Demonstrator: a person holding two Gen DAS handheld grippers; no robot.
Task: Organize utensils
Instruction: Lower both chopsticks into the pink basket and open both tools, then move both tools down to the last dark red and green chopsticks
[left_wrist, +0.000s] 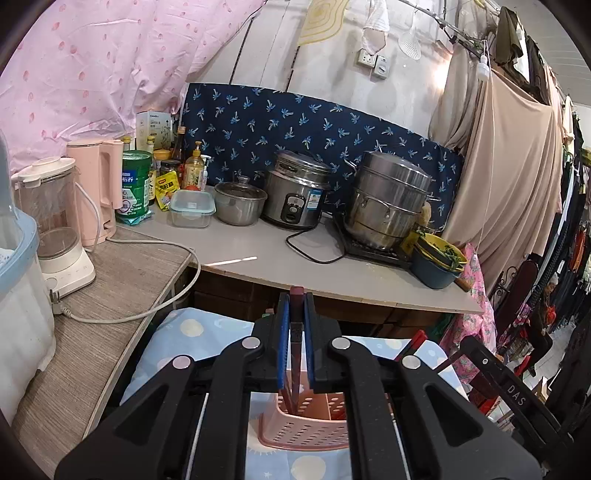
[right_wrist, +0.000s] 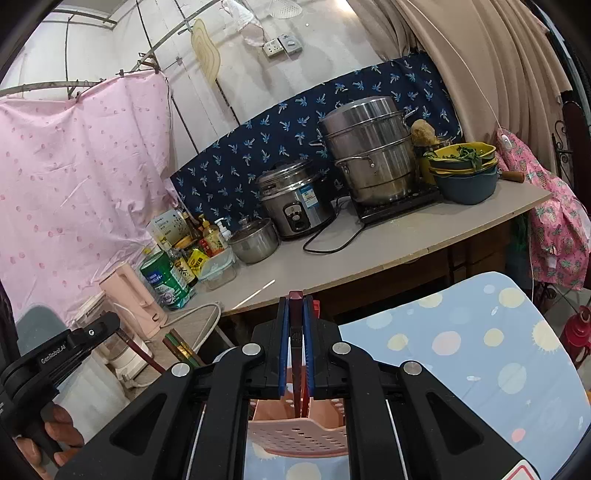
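My left gripper is shut on dark red chopsticks, held upright with their lower ends inside a pink perforated utensil holder. My right gripper is shut on another pair of dark red chopsticks, also upright, reaching down into the same pink holder. The holder stands on a blue cloth with pastel dots. More chopsticks show at the left of the right wrist view, under the left gripper's body. The right gripper's body shows at the right of the left wrist view.
A grey counter beyond holds a rice cooker, a steamer pot, a small pot, stacked bowls, bottles and a green can. A pink kettle, a blender and a loose cord are at the left.
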